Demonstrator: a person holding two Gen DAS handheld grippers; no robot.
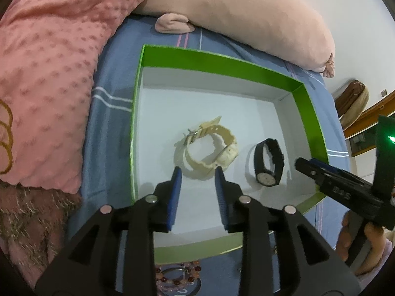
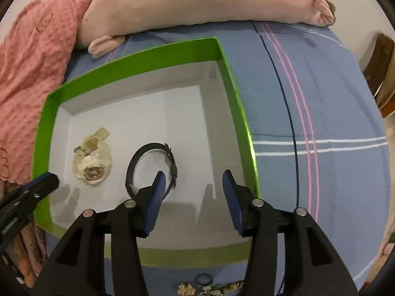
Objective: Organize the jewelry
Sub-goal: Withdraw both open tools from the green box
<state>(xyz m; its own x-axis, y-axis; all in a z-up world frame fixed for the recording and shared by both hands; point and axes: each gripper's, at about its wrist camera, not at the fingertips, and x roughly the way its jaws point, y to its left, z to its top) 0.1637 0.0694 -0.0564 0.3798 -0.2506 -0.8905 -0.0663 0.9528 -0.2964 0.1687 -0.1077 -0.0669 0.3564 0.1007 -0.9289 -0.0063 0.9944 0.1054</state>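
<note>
Blue striped bed sheet (image 2: 321,98) carries a green box (image 2: 138,56); pink pillows at 12 o'clock. Beaded bracelet (image 1: 177,275) shows only left; both claws (image 1: 198,180) (image 2: 193,186) released.

A shallow box (image 1: 309,113) with green walls and a white floor lies open on the bed. Inside are two watches, apart from one another. The cream watch (image 1: 209,151) has its strap buckled into a loop and rests near the middle of the floor, dial tipped toward the near wall. The black watch (image 1: 267,162), also looped, stands on its side beside it, pale dial facing the near wall. A beaded bracelet (image 1: 179,275) of red and pink beads lies outside the box, just beyond its near wall. A dark ring (image 2: 204,279) and gold-coloured pieces (image 2: 188,289) also lie outside, near that wall.
</note>
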